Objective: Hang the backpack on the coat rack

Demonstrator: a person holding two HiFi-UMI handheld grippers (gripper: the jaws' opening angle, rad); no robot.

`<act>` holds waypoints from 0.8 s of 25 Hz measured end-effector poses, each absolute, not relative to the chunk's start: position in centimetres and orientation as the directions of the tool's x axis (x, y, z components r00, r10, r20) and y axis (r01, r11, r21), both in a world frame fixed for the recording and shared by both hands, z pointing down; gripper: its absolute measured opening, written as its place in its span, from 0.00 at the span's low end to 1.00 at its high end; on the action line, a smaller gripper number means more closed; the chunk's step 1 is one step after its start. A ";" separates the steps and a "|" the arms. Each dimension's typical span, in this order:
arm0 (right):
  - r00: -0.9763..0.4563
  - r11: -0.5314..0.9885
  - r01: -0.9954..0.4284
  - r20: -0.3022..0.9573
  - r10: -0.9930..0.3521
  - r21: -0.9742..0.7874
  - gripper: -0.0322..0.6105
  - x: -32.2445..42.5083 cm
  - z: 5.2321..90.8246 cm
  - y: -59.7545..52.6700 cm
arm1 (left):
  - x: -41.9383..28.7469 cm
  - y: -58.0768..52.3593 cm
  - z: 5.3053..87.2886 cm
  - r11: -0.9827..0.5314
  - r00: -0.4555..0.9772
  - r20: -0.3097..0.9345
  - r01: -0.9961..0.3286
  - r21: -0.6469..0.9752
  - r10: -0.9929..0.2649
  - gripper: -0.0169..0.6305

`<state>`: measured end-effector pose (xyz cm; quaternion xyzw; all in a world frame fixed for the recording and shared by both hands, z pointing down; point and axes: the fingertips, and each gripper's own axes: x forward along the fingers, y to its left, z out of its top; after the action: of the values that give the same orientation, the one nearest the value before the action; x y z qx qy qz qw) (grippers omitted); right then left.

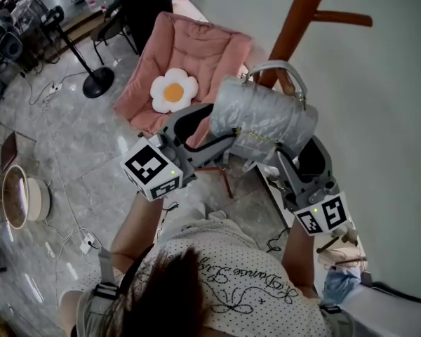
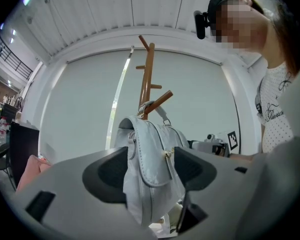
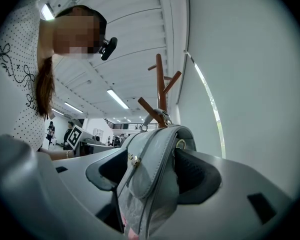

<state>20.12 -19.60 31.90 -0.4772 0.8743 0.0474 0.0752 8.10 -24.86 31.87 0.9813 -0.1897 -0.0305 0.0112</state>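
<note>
Head view: backpack (image 1: 263,118) is hung by handle (image 1: 277,64) on coat rack (image 1: 298,16).
Left gripper (image 2: 151,171): jaws apart, backpack between.
Right gripper (image 3: 150,171): jaws apart, backpack between.

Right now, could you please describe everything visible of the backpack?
The backpack is pale grey, leather-looking, with a front flap and gold clasp. It hangs upright, its top handle looped over a peg of the wooden coat rack, between the open jaws of the left gripper and right gripper.
</note>
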 end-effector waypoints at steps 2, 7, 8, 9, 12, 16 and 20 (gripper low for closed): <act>-0.523 0.530 -0.848 -0.180 -0.833 0.015 0.52 20.5 31.9 -19.3 | 7.9 -24.8 31.9 -0.926 0.925 -0.057 -0.375 0.029 -0.377 0.46; -0.506 0.511 -0.859 -0.180 -0.843 0.020 0.52 21.2 31.8 -18.9 | 7.2 -24.7 31.8 -0.922 0.920 -0.067 -0.386 0.026 -0.387 0.46; -0.503 0.508 -0.861 -0.183 -0.845 0.021 0.52 21.3 31.8 -18.8 | 7.1 -24.7 31.8 -0.921 0.919 -0.066 -0.388 0.024 -0.389 0.46; -0.499 0.504 -0.863 -0.187 -0.846 0.024 0.52 21.4 31.7 -18.7 | 6.9 -24.8 31.8 -0.920 0.918 -0.064 -0.390 0.021 -0.391 0.46; -0.485 0.486 -0.873 -0.199 -0.852 0.046 0.49 21.7 31.2 -18.3 | 6.3 -24.8 31.9 -0.913 0.911 -0.070 -0.408 -0.001 -0.407 0.46; -0.462 0.462 -0.885 -0.221 -0.859 0.054 0.43 22.0 30.8 -17.9 | 4.7 -25.0 31.0 -0.889 0.883 -0.123 -0.458 -0.016 -0.453 0.44; -0.438 0.438 -0.897 -0.230 -0.869 0.053 0.36 22.3 30.7 -17.7 | 3.3 -26.2 31.2 -0.841 0.838 -0.118 -0.539 -0.039 -0.532 0.36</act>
<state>22.25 -17.74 30.66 -0.5233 0.8438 0.0837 0.0844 3.30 -26.17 31.15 0.9581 -0.2796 -0.0514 -0.0352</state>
